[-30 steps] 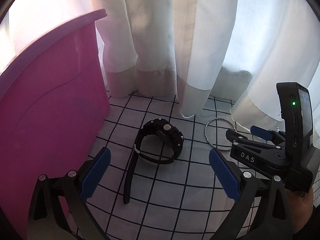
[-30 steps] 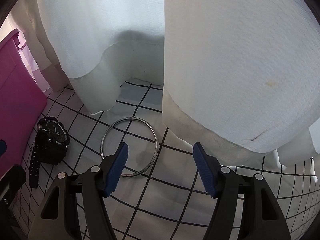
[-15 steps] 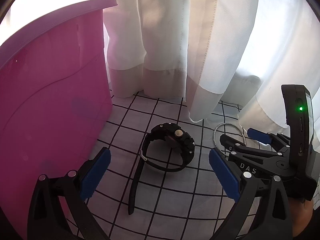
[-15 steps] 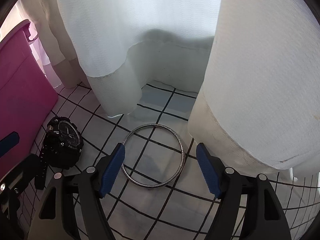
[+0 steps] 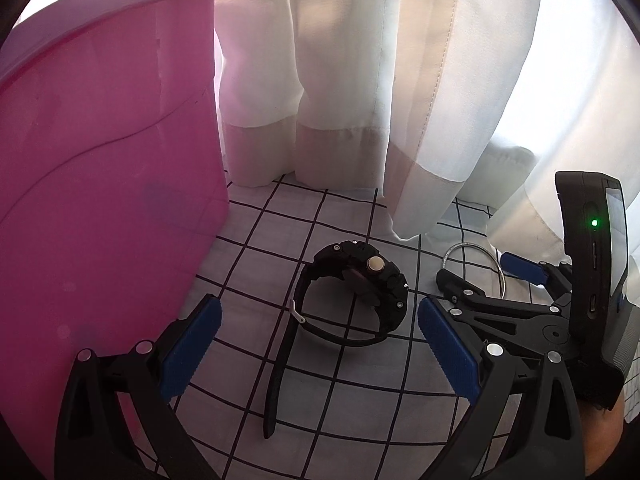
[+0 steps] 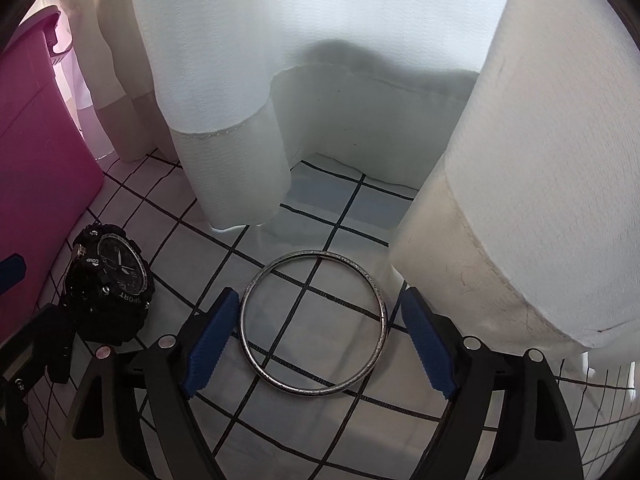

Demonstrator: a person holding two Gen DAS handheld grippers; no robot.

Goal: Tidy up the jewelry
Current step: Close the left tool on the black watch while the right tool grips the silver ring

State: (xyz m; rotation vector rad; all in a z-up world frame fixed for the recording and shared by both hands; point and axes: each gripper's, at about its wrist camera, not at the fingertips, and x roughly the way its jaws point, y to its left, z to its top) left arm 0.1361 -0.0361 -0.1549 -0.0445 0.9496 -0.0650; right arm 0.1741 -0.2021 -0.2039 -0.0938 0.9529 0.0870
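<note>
A black sport watch (image 5: 356, 292) lies on the checked cloth, its strap trailing toward me; it also shows at the left of the right wrist view (image 6: 110, 276). My left gripper (image 5: 318, 348) is open, its blue pads either side of the watch and a little short of it. A thin silver bangle (image 6: 314, 322) lies flat on the cloth. My right gripper (image 6: 318, 344) is open, with the bangle between its pads. In the left wrist view the bangle (image 5: 476, 250) is partly hidden behind the right gripper (image 5: 480, 276).
A tall pink plastic bin (image 5: 100, 184) stands close on the left, also seen in the right wrist view (image 6: 36, 132). White curtains (image 5: 380, 80) hang down to the cloth along the back and on the right (image 6: 540, 160). The checked cloth (image 5: 360, 412) covers the surface.
Both grippers have moved forward and lower. The watch now sits nearer between the left pads, and the bangle has come between the right pads. Both grippers stay open.
</note>
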